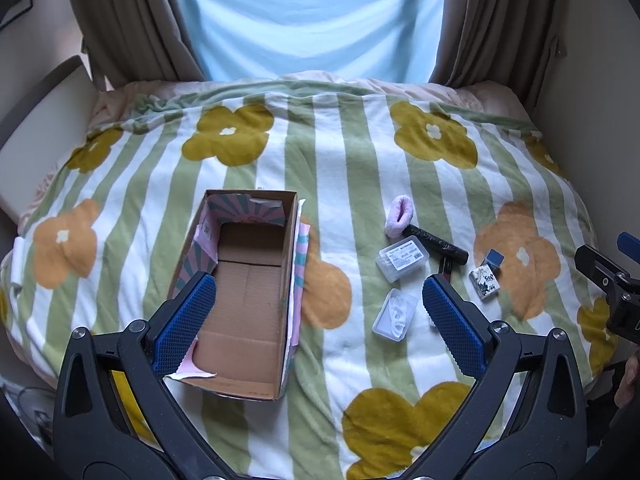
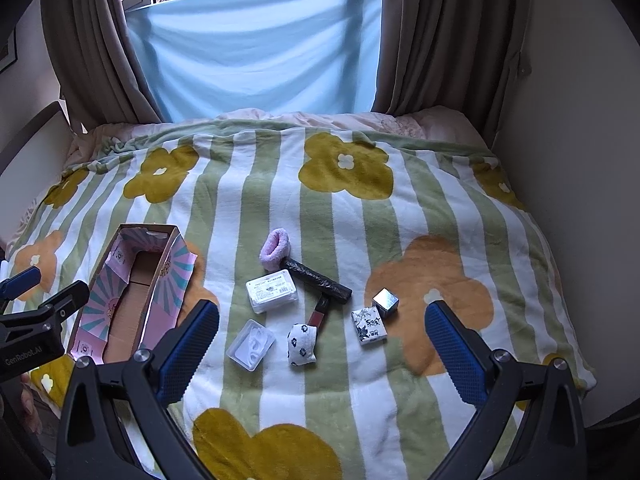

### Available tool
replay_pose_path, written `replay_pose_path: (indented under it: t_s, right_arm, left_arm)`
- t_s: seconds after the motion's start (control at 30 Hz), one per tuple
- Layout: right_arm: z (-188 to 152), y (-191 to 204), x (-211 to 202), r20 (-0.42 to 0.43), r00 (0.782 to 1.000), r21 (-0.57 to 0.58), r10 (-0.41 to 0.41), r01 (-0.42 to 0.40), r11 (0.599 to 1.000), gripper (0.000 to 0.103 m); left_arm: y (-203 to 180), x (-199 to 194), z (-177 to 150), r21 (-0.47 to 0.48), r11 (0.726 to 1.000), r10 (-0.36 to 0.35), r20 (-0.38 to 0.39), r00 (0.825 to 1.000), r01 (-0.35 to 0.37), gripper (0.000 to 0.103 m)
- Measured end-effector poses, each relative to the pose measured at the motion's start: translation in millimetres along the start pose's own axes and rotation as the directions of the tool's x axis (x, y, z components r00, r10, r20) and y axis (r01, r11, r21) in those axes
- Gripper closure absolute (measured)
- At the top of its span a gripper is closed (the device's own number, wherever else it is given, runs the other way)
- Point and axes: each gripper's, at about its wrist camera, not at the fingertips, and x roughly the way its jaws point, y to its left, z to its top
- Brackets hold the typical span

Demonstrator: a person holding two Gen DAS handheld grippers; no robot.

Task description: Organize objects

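An open cardboard box (image 1: pixel 244 300) (image 2: pixel 132 300) with pink and teal flaps lies empty on the bed. To its right lie a pink fuzzy band (image 2: pixel 275 249), a black roll (image 2: pixel 318 280), a labelled clear case (image 2: pixel 272 291), a small clear case with white cord (image 2: pixel 251 344), a red-brown tube (image 2: pixel 318 314), a patterned white pouch (image 2: pixel 302 344), a floral box (image 2: pixel 369 325) and a silver cube (image 2: pixel 385 302). My left gripper (image 1: pixel 320 320) hangs open over the box's near right side. My right gripper (image 2: pixel 322 344) hangs open above the small items, holding nothing.
A striped flower-print blanket (image 2: pixel 360 220) covers the bed. Brown curtains (image 2: pixel 432 40) and a light blue sheet (image 2: pixel 256 48) hang behind it. A wall (image 2: pixel 580 120) stands on the right and a headboard (image 1: pixel 40 120) on the left.
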Motion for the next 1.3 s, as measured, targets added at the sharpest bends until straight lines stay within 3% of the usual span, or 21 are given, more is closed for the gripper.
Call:
replay_pose_path:
  t_s: [0.73,0.97,1.3]
  right_arm:
    - [0,0,-1,0.02,1.0,-0.009,0.019,-0.019,1.0,0.001]
    - [4,-6,-2,0.037,0.999,-0.031,0.027,-0.026,0.999,0.001]
    - [7,-26,11,0.009,0.999,-0.053,0.053,-0.052,0.997,0.001]
  left_arm:
    - [-13,0,-3,0.003,1.0,-0.001,0.003,1.0,0.001,0.001]
    - [-22,2,-5,-0.005,0.999,0.031,-0.004,1.0,-0.031,0.001]
    - [-49,19,-11,0.02,1.0,0.005,-0.059,0.998,-0.004,0.001]
